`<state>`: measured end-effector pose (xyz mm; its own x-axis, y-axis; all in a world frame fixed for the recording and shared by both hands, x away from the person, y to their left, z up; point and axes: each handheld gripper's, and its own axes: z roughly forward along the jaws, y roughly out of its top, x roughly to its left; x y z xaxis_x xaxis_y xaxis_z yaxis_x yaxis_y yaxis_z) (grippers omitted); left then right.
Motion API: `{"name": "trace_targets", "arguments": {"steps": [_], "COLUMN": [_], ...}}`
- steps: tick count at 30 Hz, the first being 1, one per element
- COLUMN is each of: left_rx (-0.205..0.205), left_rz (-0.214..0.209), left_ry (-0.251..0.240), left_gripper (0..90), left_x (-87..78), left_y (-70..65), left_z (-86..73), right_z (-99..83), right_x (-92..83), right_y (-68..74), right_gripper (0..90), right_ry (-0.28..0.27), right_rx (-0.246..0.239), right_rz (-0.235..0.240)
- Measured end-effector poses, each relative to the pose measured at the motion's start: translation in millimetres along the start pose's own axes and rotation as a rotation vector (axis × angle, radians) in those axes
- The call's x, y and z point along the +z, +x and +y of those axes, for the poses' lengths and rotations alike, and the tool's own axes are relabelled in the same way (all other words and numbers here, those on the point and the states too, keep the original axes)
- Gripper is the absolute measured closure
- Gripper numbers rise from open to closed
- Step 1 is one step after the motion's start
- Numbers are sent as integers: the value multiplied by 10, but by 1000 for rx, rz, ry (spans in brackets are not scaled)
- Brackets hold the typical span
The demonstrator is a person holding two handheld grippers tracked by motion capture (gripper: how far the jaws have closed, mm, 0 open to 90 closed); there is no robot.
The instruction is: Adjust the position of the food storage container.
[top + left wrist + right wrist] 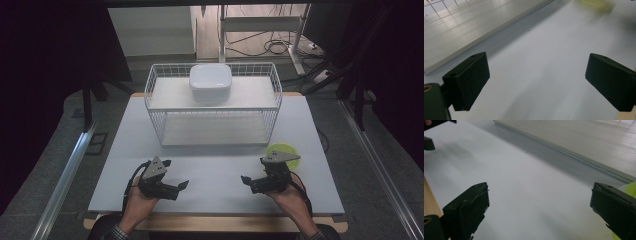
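Yellow-green lid (281, 150) flat on the table (210, 170) near its right edge, just in front of the wire rack's (213, 107) right corner. Just beside it, right gripper (248, 183), jaws spread, nothing between. Left gripper (181, 187) near the front edge, likewise spread (facing the right one). White lidded container (210, 82) on the rack's upper shelf.

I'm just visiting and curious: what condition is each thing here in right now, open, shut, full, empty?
Left tool: open, holding nothing.
Right tool: open, holding nothing.
White container: lid on, upright on the rack's upper shelf.
Wire rack: upright on the table, lower shelf bare.
Yellow-green dish: flat on the table beside the right tool.
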<state>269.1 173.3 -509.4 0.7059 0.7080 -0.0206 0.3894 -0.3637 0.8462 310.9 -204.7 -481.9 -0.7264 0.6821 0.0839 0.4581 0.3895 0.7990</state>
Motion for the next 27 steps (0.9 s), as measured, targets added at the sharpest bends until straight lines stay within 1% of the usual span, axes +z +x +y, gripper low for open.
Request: {"name": "trace_targets", "arguments": {"steps": [2,3,5,8,9,10,11,12,13,14,17,20,22,23,24,27], "left_rx": [-2,-2,-4,-5,-5,-4,-4,-5,-5,-5,-7,-10,-12,-12,-12,-15], "left_rz": [0,0,1,-1,-1,-1,-2,-2,-3,-3,-3,-2,-3,-3,-3,-3], "left_ry": [0,1,4,8,9,8,8,8,9,10,12,14,15,16,17,22], "left_gripper": [52,52,52,52,52,52,52,52,52,53,53,54,54,54,54,54], "left_x": [0,3,8,13,14,14,14,15,16,17,22,25,28,30,32,40], "left_y": [3,4,6,9,8,8,8,9,10,10,12,15,17,19,19,21], "left_z": [0,-1,-3,-5,-5,-5,-5,-5,-6,-7,-9,-11,-12,-12,-13,-15], "right_z": [5,7,14,31,45,45,49,51,52,50,43,25,4,-6,-15,-40], "right_x": [-12,-23,-58,-146,-216,-216,-250,-286,-322,-355,-456,-554,-610,-634,-656,-696], "right_y": [-39,-57,-91,-157,-210,-210,-238,-271,-304,-341,-448,-562,-641,-682,-724,-848], "right_gripper": [17,24,78,210,328,328,369,420,451,476,608,751,833,866,890,898], "right_ry": [2,3,7,-12,-11,-11,-17,-24,-25,-30,-45,-52,-57,-59,-59,-54], "right_rx": [17,18,22,39,50,50,63,75,88,86,90,108,119,128,134,154], "right_rz": [-8,-16,-36,-70,-92,-92,-112,-121,-123,-138,-199,-258,-299,-312,-325,-372]}}
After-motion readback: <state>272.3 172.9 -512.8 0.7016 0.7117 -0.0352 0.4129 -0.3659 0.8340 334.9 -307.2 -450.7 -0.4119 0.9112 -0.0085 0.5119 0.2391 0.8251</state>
